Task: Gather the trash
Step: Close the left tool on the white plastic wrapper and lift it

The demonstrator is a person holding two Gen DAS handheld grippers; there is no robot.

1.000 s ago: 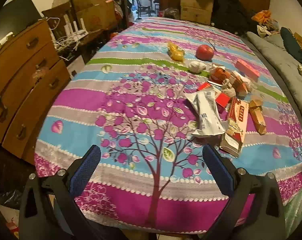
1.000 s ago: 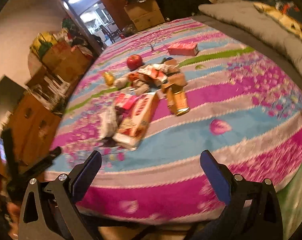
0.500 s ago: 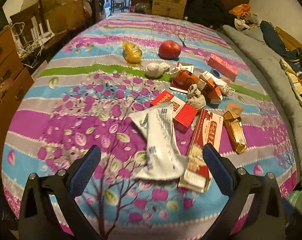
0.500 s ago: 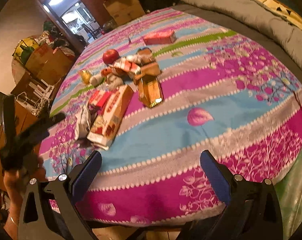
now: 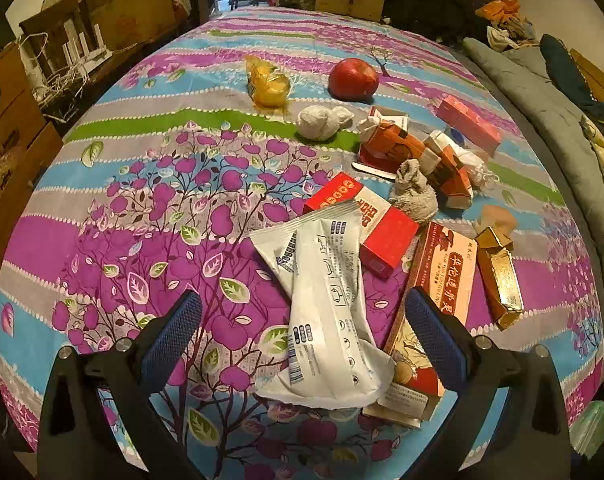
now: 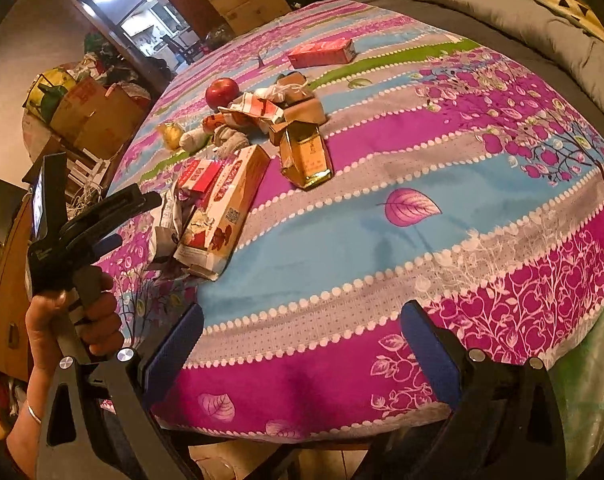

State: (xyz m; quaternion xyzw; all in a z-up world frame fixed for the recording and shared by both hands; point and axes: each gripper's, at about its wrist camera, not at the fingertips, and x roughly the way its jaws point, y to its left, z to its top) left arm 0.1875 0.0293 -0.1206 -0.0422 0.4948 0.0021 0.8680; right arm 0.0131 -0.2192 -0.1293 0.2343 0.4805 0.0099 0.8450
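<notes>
Hovering wide open and empty, the left gripper [image 5: 302, 332] straddles a crumpled white plastic wrapper [image 5: 326, 312] near the floral tablecloth's [image 5: 142, 216] front edge. A long pink cardboard box [image 5: 442, 276] lies just beside it. The right gripper [image 6: 302, 344], equally wide and empty, hangs over the bare front edge.

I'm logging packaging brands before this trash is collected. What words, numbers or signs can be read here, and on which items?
"华佗通骨贴": the long pink-and-red carton; the Latin line beside it is too small to read.
"囍": the red box, with a row of white circles near its far end.
White plastic wrapper: barcodes and fine print, too small.
Gold box: print blurred.
Orange cartons: nothing readable.
</notes>
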